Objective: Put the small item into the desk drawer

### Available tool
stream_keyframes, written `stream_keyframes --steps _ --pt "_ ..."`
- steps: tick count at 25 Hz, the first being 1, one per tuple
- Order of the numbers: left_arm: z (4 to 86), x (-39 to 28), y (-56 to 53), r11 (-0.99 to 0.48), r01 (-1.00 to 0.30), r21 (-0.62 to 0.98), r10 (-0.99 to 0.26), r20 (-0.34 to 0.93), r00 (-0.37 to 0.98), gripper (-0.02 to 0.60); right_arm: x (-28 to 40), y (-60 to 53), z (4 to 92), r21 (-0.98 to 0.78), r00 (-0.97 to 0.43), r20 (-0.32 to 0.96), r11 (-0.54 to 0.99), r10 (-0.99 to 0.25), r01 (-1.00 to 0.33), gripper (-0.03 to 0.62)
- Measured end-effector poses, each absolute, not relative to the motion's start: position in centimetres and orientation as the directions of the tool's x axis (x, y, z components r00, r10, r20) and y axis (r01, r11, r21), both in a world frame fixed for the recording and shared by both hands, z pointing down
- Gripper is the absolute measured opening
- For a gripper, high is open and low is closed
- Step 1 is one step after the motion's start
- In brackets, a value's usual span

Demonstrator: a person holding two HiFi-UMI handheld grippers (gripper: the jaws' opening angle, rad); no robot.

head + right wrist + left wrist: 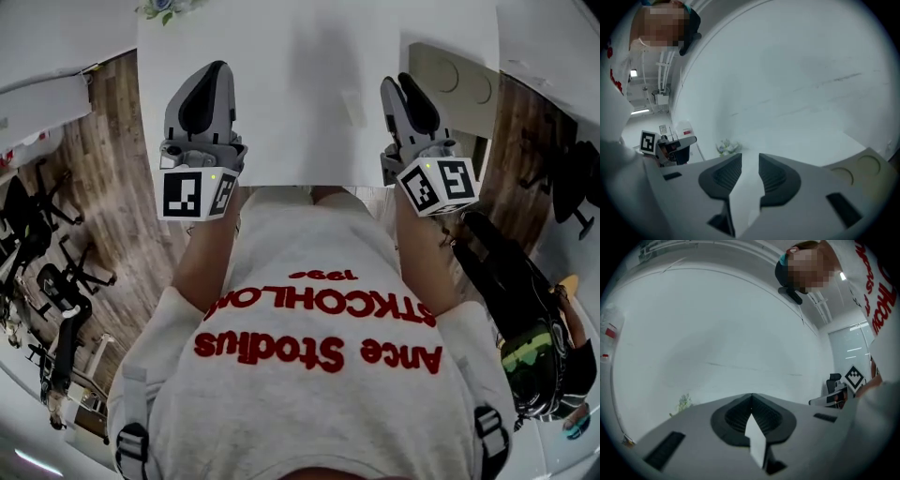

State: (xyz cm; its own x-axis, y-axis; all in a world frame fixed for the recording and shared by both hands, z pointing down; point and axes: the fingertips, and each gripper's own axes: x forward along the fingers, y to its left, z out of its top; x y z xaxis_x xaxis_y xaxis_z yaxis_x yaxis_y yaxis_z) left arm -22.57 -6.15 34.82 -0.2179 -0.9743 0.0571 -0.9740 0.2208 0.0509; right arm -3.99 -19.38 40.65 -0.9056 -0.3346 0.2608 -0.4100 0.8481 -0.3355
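A small pale flat item (352,106) lies on the white desk (309,47), just left of my right gripper (401,84). That gripper rests at the desk's near edge with its jaws apart, and nothing sits between the dark ribbed pads (774,174). My left gripper (216,73) hovers over the desk's near left part. In the left gripper view its jaws meet at the tip (751,397) with nothing in them. No drawer front shows in any view.
A beige unit with two round recesses (457,86) stands at the desk's right end, also seen in the right gripper view (862,171). A small plant (165,7) sits at the far left corner. Office chairs (47,272) stand left, a dark bag (525,309) right.
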Motion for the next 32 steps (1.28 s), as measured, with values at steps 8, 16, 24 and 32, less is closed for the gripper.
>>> stream_keyframes --steps 8,16,24,32 --pt "40.8 -23.5 -5.2 0.238 -0.969 0.065 -0.957 0.189 -0.222 0.006 -3.6 -16.2 52.4 -0.353 -0.815 0.536 0.818 -0.220 -0.454 0.183" --pt "43.3 -22.9 -4.2 0.247 -0.966 0.081 -0.943 0.250 -0.220 0.006 -2.7 -14.4 57.1 -0.313 -0.736 0.663 0.842 -0.138 -0.440 0.218" --pt "42.5 -23.4 -3.8 0.254 -0.965 0.063 -0.945 0.227 -0.234 0.006 -3.4 -15.2 54.8 -0.276 -0.759 0.621 0.852 -0.195 -0.445 0.143" --pt "38.5 -24.4 -4.7 0.272 -0.962 0.019 -0.956 0.119 -0.268 0.006 -5.3 -19.4 46.1 -0.248 -0.860 0.397 0.864 -0.322 -0.438 0.141"
